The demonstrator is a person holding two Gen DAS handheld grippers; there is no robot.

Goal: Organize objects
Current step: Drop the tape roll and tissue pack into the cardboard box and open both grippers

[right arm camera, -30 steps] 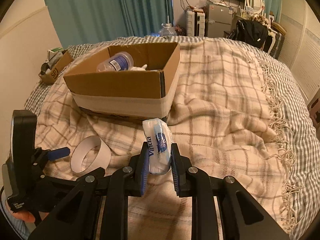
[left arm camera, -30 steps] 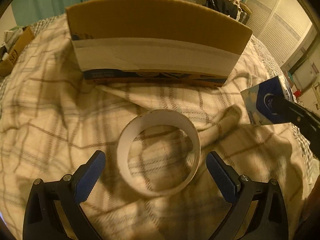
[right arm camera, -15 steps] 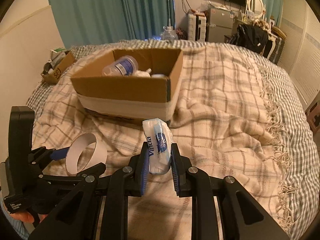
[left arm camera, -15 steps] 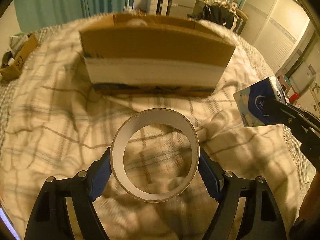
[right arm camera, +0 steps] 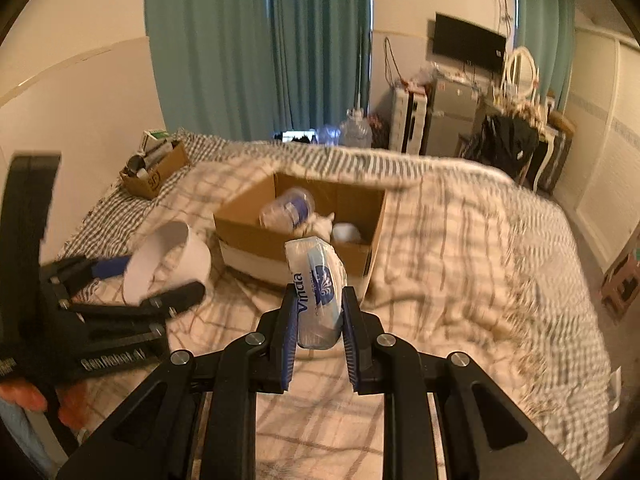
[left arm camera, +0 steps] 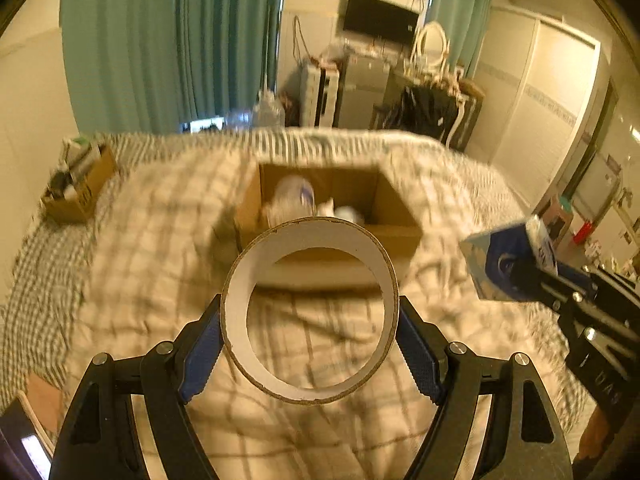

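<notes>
My left gripper (left arm camera: 310,320) is shut on a white cardboard ring (left arm camera: 236,300) and holds it in the air above the plaid blanket; the ring also shows in the right wrist view (right arm camera: 168,264). My right gripper (right arm camera: 319,312) is shut on a blue and white Vinda tissue pack (right arm camera: 318,288), also lifted; the pack shows at the right of the left wrist view (left arm camera: 508,264). Ahead of both sits an open cardboard box (right arm camera: 256,236) (left arm camera: 396,208) holding a clear bottle (right arm camera: 286,210) and white items.
The box sits on a bed with a plaid blanket (right arm camera: 460,264). A small cardboard box (right arm camera: 154,172) with clutter stands at the bed's far left corner. Teal curtains, furniture and a wall TV are behind the bed.
My left gripper has closed on the ring and lifted it off the blanket. Both grippers have risen, so the inside of the box now shows.
</notes>
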